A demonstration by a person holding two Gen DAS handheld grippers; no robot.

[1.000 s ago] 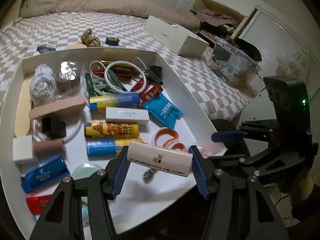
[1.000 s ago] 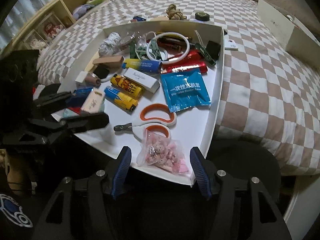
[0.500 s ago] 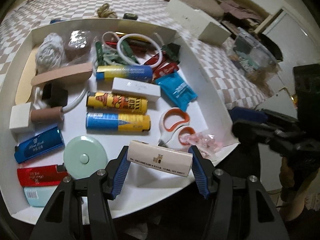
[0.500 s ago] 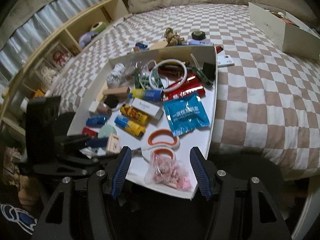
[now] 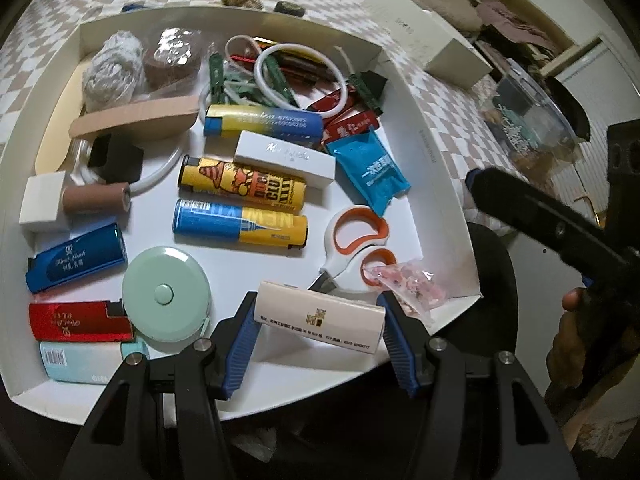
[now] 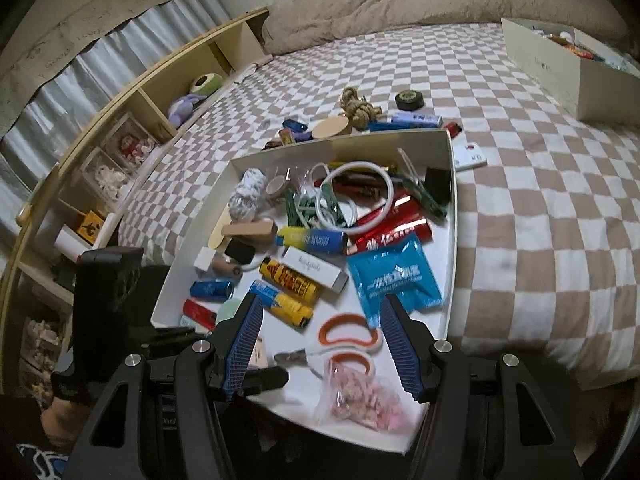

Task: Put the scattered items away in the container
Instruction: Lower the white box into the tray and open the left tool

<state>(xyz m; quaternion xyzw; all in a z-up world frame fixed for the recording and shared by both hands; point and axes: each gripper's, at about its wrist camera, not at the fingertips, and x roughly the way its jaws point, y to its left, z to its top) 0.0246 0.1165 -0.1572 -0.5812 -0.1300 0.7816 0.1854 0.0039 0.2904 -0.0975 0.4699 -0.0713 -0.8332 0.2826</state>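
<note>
The white tray (image 5: 430,148) sits on the checkered bed (image 6: 520,184), crowded with lighters and scissors (image 5: 352,248). The pink bead bag (image 6: 362,400) now lies inside its near corner — released by the right claw (image 6: 320,344), which stands open and empty, lifted back. The left claw (image 5: 316,340) grips a cream lighter (image 5: 320,318) over the tray, likely next in.

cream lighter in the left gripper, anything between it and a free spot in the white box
Nothing visible blocks it. The cream lighter, clamped in the left gripper, hangs over bare floor at the white box near edge, between the mint tape measure and the scissors.
</note>
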